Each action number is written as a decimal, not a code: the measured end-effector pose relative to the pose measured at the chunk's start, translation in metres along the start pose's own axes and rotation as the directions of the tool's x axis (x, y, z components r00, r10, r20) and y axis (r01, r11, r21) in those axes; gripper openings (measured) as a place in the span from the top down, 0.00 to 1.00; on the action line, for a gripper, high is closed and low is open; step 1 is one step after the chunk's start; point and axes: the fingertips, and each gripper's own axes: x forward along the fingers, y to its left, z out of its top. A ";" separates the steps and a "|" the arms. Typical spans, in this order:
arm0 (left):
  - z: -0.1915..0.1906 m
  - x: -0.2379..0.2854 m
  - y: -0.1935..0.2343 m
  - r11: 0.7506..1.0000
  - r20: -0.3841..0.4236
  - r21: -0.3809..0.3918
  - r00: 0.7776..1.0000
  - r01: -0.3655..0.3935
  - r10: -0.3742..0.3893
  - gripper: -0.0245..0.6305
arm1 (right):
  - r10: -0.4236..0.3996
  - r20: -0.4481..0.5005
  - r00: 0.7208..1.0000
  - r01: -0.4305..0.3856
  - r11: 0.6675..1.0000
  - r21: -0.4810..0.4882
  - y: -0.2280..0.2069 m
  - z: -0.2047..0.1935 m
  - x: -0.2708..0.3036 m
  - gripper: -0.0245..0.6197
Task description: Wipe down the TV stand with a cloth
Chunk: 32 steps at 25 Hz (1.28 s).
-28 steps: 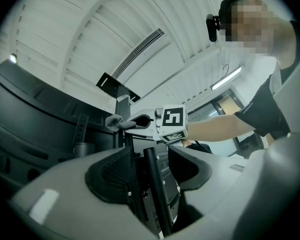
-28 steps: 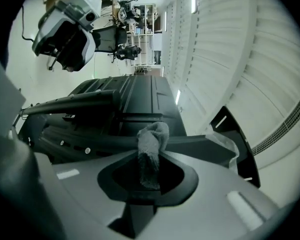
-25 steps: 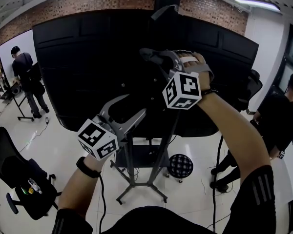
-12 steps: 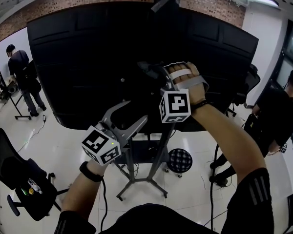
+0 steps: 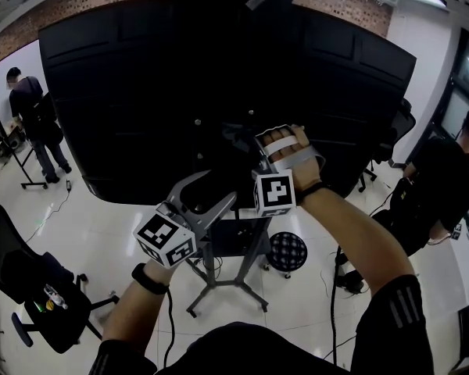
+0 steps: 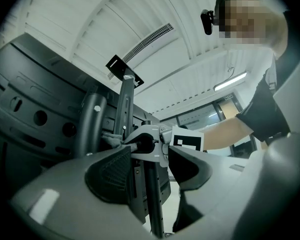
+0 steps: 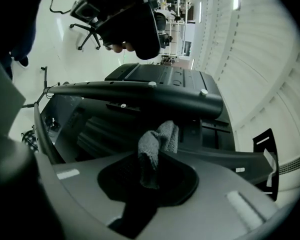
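A large black TV [image 5: 141, 92] hangs on a wheeled TV stand [image 5: 216, 281], seen from behind. My right gripper [image 5: 238, 137] is shut on a grey cloth [image 7: 157, 143] and presses it against the stand's mounting bars [image 7: 140, 96] at the back of the TV. In the head view the cloth [image 5: 234, 131] is a dark lump at the jaw tips. My left gripper [image 5: 209, 195] is lower and open, its jaws on either side of the stand's upright pole [image 6: 152, 204] without gripping it. The left gripper view also shows the right gripper [image 6: 140, 144] above, on the pole.
An office chair [image 5: 31, 291] stands at the lower left and a round stool [image 5: 288, 250] beside the stand's legs. One person [image 5: 27, 108] stands far left by a whiteboard, another [image 5: 445, 186] at the right. Cables trail on the white floor.
My right gripper has slid down the back of the stand with the cloth. The left gripper has stayed near the pole, still open.
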 end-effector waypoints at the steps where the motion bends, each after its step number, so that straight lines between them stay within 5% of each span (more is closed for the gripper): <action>1: -0.003 -0.001 0.001 1.000 -0.003 -0.006 1.000 -0.004 0.004 0.57 | 0.008 0.000 1.000 -0.008 1.000 0.001 0.007 0.001 0.001 0.86; 28: -0.075 -0.020 0.009 0.993 -0.111 -0.100 0.993 -0.058 0.047 0.57 | 0.207 -0.010 0.978 -0.207 0.978 0.015 0.147 0.036 0.011 0.86; 32: -0.077 -0.019 0.003 0.994 -0.115 -0.100 0.993 -0.050 0.038 0.57 | 0.222 0.052 0.974 -0.227 0.966 0.121 0.147 0.045 -0.001 0.86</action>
